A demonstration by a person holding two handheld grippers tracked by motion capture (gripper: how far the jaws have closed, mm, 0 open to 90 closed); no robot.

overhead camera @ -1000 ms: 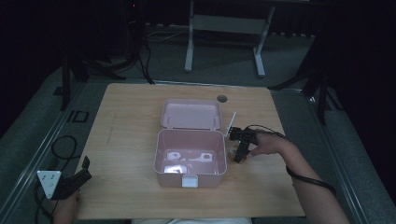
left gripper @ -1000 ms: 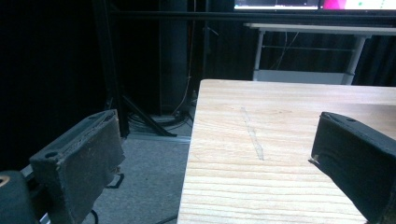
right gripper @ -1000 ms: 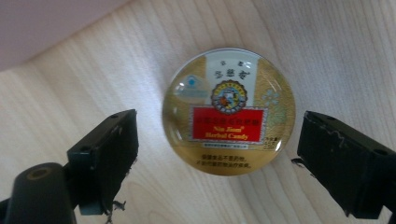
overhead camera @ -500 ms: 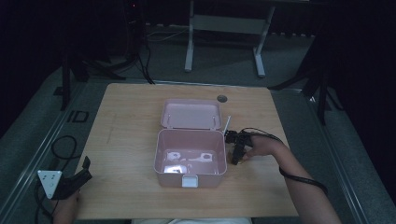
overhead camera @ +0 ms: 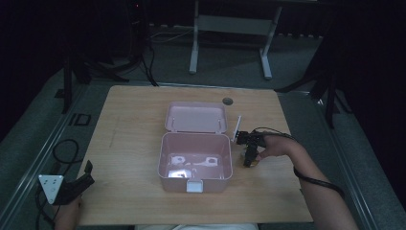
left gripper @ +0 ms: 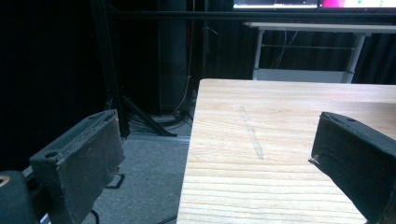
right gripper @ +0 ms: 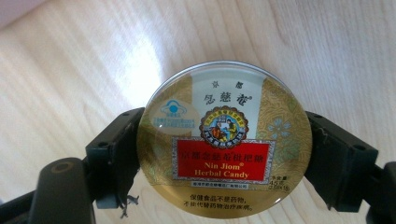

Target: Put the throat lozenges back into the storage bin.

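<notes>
The right gripper (overhead camera: 249, 154) hangs over the tabletop (overhead camera: 134, 124) just off the open pink box's (overhead camera: 195, 184) 3 o'clock wall, its jaws pointing down. In the right gripper view the round candy tin (right gripper: 224, 140) lies flat with its lid up, one jaw at its 9 o'clock edge and the other at its 3 o'clock edge. They look clamped on its rim, though contact on the 3 o'clock side is hard to confirm. Being round, the tin has no long axis, so the grip works across any diameter. From the tin, the box interior lies toward 9 o'clock, so the likely move is a lift over that wall. The left gripper (overhead camera: 76, 184) rests far off at the tabletop's 7 o'clock corner, jaws wide apart and empty.
</notes>
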